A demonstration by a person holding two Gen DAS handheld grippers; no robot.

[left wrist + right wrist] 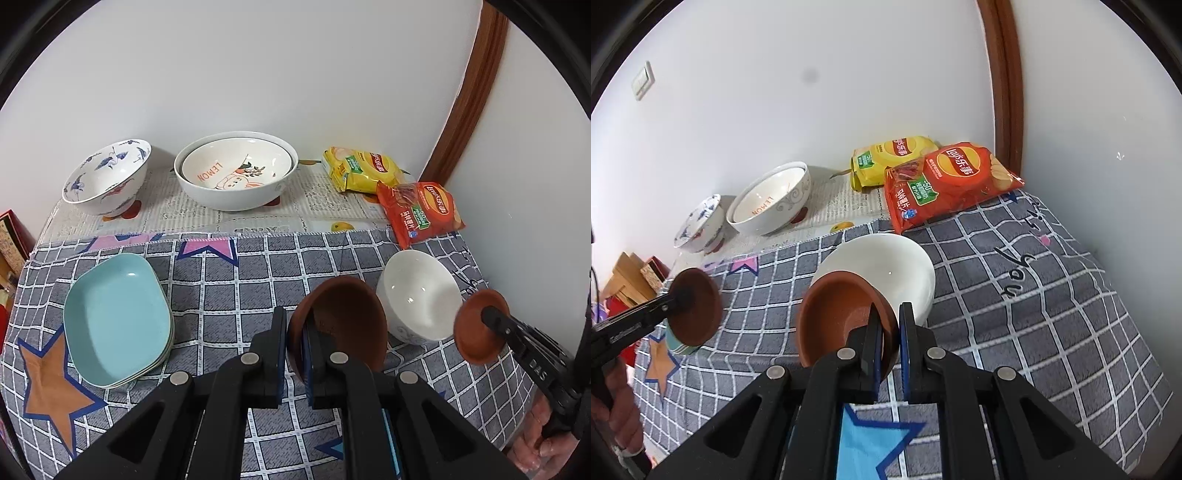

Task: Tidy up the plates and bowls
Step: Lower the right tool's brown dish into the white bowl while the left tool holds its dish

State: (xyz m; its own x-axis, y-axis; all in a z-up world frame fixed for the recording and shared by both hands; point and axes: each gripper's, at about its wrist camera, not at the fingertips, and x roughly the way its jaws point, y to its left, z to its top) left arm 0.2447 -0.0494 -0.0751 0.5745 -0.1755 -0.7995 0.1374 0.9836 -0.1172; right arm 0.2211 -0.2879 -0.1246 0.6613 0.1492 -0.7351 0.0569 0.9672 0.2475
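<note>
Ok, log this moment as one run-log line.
left claw: shut on brown bowl, lifted | right claw: shut on brown bowl, lifted | white bowl: on checked cloth

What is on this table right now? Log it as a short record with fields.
left tongs: shut on a brown clay bowl by its rim
right tongs: shut on a second brown clay bowl
white bowl: empty, on the grey checked cloth
light blue dishes: stacked
back row: crane-pattern bowl, LEMON bowl nested in a larger white one
chip bags: yellow, red
</note>
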